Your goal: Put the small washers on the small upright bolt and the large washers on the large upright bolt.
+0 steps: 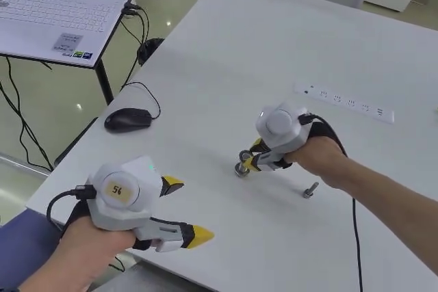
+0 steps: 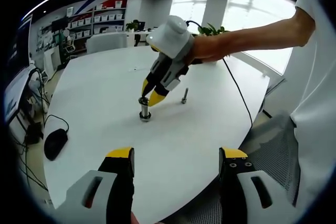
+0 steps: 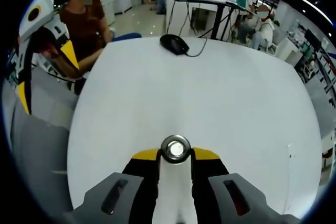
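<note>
At a white table (image 1: 226, 66), the right gripper (image 1: 252, 161) is closed to a narrow gap on a large washer (image 3: 176, 149). In the right gripper view the silver ring sits squarely between the yellow tips, touching both. The left gripper view shows those tips at the very top of the large bolt (image 2: 144, 111), which stands upright on its broad head near the middle of the table. From these angles it cannot be told whether the ring is already threaded over the shaft or only resting at its tip. The small bolt (image 1: 310, 189) stands apart on the bare tabletop, at about 4 o'clock from the large bolt in the head view. No washer can be made out on it. The left gripper (image 2: 177, 153) is held off the work near the table's near edge, at 7 o'clock in the head view. Its jaws are spread wide with nothing between them, and its tips point toward the bolts. Across the table, a black mouse (image 1: 127, 120) lies near the left edge, at 10 o'clock from the large bolt in the head view, with its cable looping away. An open laptop (image 1: 48, 5) sits on a separate stand at 11 o'clock. A white power strip (image 1: 349, 102) lies flat at 2 o'clock from the large bolt, well apart from both bolts.
</note>
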Tool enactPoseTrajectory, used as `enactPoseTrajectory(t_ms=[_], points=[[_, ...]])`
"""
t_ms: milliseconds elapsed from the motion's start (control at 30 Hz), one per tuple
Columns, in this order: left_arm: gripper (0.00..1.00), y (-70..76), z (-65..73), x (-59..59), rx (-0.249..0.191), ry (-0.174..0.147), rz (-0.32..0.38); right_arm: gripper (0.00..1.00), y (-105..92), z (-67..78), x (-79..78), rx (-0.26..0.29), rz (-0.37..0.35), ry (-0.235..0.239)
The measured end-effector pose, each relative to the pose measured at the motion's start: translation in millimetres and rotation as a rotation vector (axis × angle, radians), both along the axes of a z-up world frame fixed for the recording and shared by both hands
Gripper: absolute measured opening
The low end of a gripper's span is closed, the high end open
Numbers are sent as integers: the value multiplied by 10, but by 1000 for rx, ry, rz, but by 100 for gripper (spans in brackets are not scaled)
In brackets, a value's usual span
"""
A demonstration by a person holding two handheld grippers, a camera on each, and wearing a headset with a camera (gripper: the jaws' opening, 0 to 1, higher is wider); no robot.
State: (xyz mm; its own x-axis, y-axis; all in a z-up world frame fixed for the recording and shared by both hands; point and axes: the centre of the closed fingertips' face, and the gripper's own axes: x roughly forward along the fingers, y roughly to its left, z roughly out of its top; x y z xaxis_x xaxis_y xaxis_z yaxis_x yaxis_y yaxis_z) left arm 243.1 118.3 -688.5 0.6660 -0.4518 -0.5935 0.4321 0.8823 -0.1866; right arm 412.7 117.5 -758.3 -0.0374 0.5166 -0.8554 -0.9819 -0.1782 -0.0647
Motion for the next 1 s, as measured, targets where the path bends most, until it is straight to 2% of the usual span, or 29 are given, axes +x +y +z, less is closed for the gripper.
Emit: enactPoseTrajectory(t_ms=[700, 1000], points=[[65, 14, -23, -10, -2, 6, 6, 23, 11, -167, 6, -39, -9, 11], [65, -4, -27, -5, -3, 6, 2, 23, 9, -192, 17, -54, -31, 25]])
